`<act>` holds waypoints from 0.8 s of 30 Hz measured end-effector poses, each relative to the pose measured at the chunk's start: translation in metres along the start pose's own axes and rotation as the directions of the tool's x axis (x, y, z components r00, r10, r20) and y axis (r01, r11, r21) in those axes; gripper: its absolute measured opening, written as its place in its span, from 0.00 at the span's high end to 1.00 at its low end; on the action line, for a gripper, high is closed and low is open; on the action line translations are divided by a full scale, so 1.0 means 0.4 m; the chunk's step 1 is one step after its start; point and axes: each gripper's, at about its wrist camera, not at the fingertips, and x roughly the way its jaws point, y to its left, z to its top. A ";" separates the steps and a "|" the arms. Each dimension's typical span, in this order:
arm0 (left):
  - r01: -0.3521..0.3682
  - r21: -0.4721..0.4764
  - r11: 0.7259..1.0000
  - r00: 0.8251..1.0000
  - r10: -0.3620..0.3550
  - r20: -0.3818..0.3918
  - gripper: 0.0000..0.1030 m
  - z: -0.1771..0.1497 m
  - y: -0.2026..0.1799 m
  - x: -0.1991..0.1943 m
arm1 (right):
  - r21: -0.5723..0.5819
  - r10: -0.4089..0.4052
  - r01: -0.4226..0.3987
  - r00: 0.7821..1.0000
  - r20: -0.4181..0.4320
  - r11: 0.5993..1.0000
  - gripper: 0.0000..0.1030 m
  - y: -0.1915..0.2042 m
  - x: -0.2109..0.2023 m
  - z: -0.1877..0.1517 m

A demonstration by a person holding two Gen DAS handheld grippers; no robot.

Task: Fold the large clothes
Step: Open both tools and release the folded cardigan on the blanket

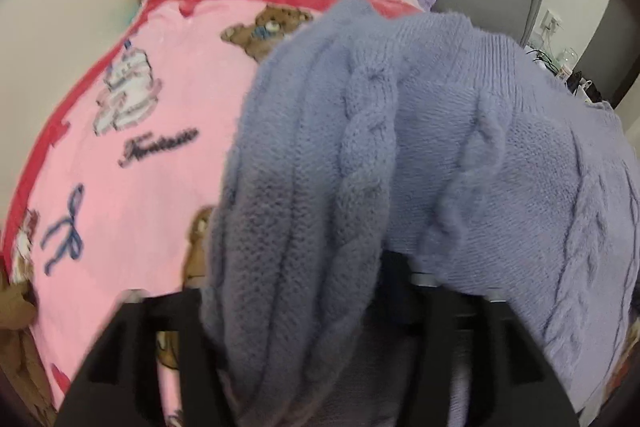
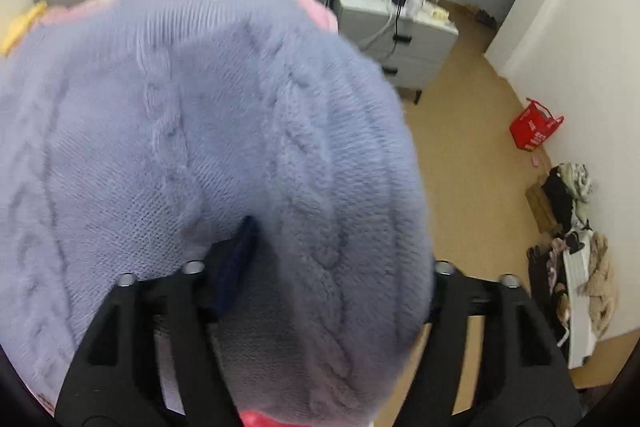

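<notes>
Between the two black fingers of the left gripper [image 1: 316, 311] a thick fold of the lavender cable-knit sweater [image 1: 400, 155] is bunched, draping over the fingertips and hiding them; the fingers stand fairly wide apart around the fabric, so whether they pinch it cannot be told. Left of that gripper lies a pink teddy-bear blanket [image 1: 132, 167]. Ahead of the right gripper [image 2: 316, 291] the same sweater [image 2: 208, 131] fills the gap between its spread fingers, its grip equally hidden.
</notes>
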 end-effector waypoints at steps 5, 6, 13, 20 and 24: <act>-0.058 0.045 0.997 0.996 0.055 0.065 0.05 -0.025 0.040 -0.054 | 0.025 0.064 -0.068 0.989 0.137 0.997 0.08 -0.044 -0.127 0.006; -0.068 0.070 0.995 0.995 0.063 0.081 0.05 -0.036 0.044 -0.073 | 0.021 0.078 -0.083 0.984 0.162 0.996 0.08 -0.048 -0.156 0.002; 0.005 0.093 0.996 0.948 -0.034 0.317 0.05 -0.113 0.038 -0.311 | 0.018 0.150 -0.166 0.928 0.340 0.986 0.08 -0.045 -0.376 -0.077; 0.073 0.117 0.990 0.922 -0.112 0.371 0.05 -0.164 -0.054 -0.495 | -0.010 0.097 -0.099 0.937 0.337 0.995 0.08 -0.003 -0.490 -0.126; 0.107 0.154 0.982 0.926 -0.155 0.344 0.05 -0.188 -0.125 -0.562 | -0.070 0.100 -0.083 0.946 0.309 0.994 0.08 0.022 -0.526 -0.141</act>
